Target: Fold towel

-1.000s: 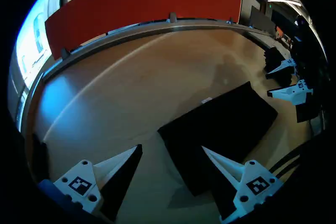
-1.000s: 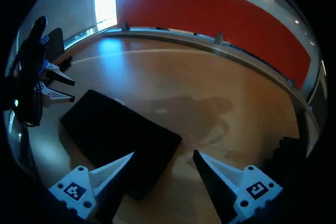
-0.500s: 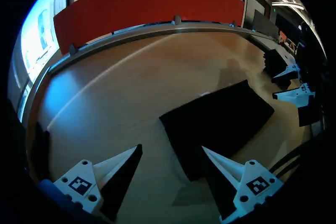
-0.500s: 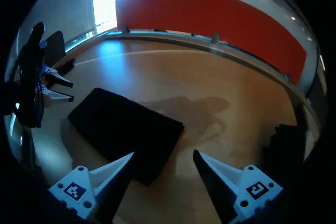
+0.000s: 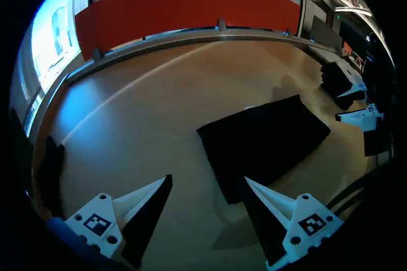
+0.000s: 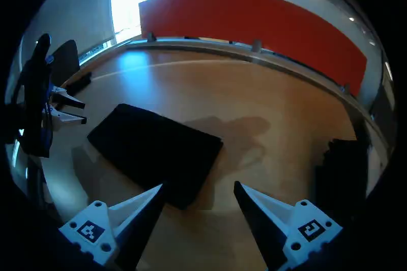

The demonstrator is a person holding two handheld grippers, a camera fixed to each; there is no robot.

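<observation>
Beyond left hand-held gripper point(image 5: 207, 178), towel point(image 5: 262, 141), lying flat

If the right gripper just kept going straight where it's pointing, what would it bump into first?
Probably the black folded towel: its near corner shows between the right gripper's open fingers, just ahead. Depth is unclear, so it might touch the wooden table beside it instead.

Office — long wooden desk point(image 5: 152, 98), red divider screen point(image 5: 188, 11) at 12 o'clock, bright window point(image 5: 48, 42) at 10 — ceiling lights point(image 5: 351, 10) at 2.
</observation>
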